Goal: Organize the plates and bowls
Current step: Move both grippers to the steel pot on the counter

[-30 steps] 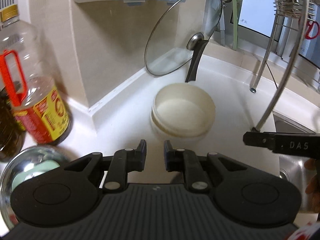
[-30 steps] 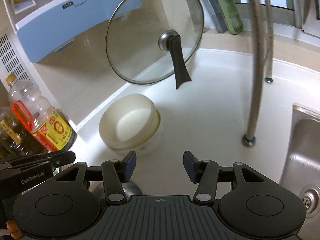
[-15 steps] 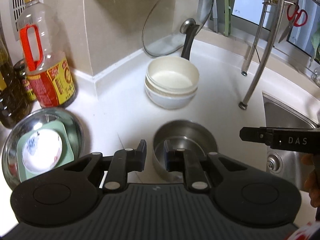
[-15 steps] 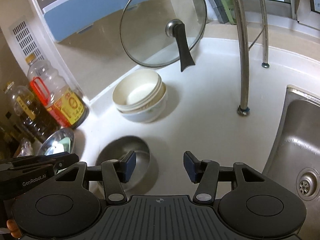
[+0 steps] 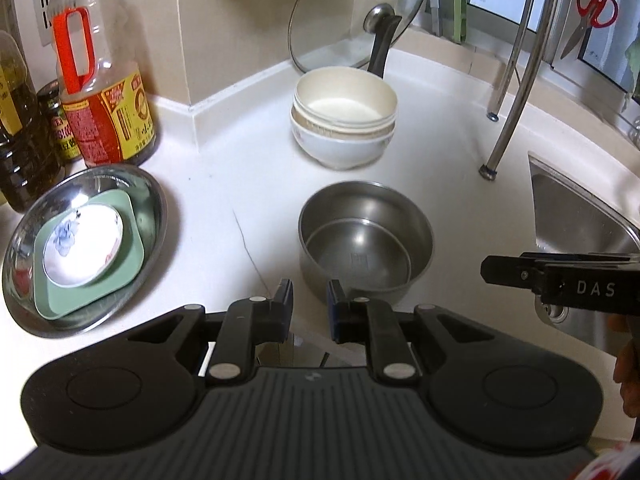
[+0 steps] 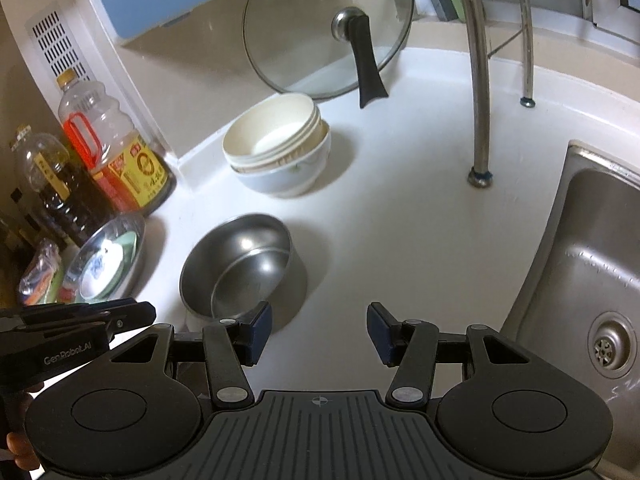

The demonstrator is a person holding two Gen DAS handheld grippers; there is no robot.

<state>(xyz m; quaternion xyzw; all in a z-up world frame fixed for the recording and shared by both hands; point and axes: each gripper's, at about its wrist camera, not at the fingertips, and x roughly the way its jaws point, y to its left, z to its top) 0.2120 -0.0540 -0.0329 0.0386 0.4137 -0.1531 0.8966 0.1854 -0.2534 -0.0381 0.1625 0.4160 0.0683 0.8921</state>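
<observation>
Countertop (image 5: 240, 184); scissors (image 5: 592, 4) left-view only

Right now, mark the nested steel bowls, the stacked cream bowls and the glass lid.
Nested steel bowls (image 5: 362, 240): left wrist view, inner bowl's floor.
Stacked cream ceramic bowls (image 5: 344, 106): left wrist view, top bowl's inside.
Round glass pot lid (image 6: 296, 36): right wrist view, glass pane left of knob.
</observation>
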